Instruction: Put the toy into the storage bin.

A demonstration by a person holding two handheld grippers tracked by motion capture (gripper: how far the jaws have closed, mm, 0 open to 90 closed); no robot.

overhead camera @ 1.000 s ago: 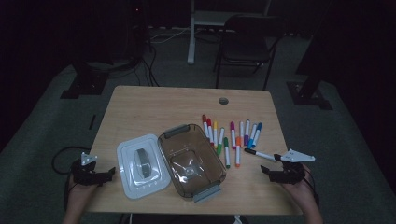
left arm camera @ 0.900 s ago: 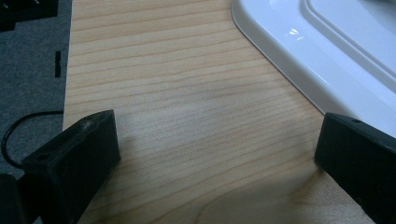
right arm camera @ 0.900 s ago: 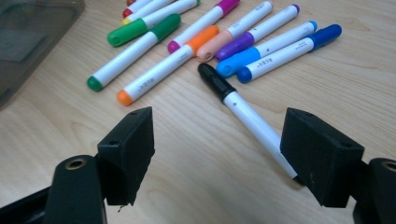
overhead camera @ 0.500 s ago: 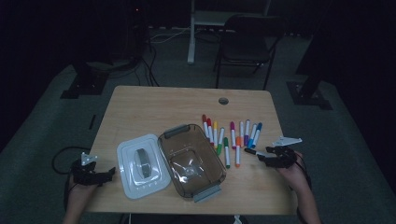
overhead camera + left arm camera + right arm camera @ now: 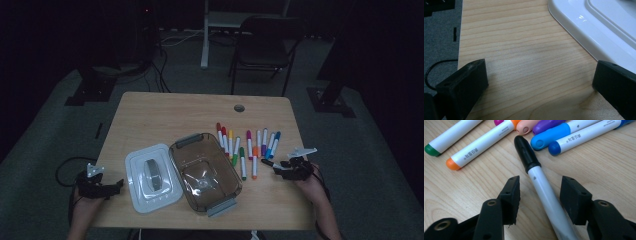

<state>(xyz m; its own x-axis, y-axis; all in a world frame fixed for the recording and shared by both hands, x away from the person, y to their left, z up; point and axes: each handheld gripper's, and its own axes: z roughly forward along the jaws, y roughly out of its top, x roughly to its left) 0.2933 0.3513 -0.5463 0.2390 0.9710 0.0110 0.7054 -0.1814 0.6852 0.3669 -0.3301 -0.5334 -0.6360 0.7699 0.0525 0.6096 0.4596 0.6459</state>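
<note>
Since a second ago: right gripper point(image 5: 280, 169) in from the 3 o'clock edge of the table point(image 5: 165, 115), lower now and up against the near end of the marker row point(image 5: 250, 145). Jaws lately narrowing, now about half closed. Left gripper point(image 5: 111, 186) unmoved at the 8 o'clock corner.

In the right gripper view, right gripper point(image 5: 540, 185) astride the black-capped marker point(image 5: 544, 192): barrel between the two jaws, a gap on each side, pads not yet pressing. Not gripped, then, only bracketed. Seen from above, black-capped marker point(image 5: 270, 163) flat on the wood at 3 o'clock of the clear brown container point(image 5: 227, 172), at the 5 o'clock end of the row and lying across it, the other markers roughly parallel and pointing toward 12.

In the left gripper view, left gripper point(image 5: 540, 75) spread wide over bare wood, nothing between the jaws, white lid point(image 5: 599, 32) just past the jaw at 3 o'clock.

Progress, judged from the layout: probably packing the markers into the container. Lid point(image 5: 150, 197) already off and lying at 9 o'clock of the container, touching or nearly touching its wall. Container empty. No marker lifted or moved in yet. Very early, first pick only half made.

Left to do: close on the barrel, lift, carry toward 9 o'clock, drop in; repeat for every marker in the row; likely lid on last.
</note>
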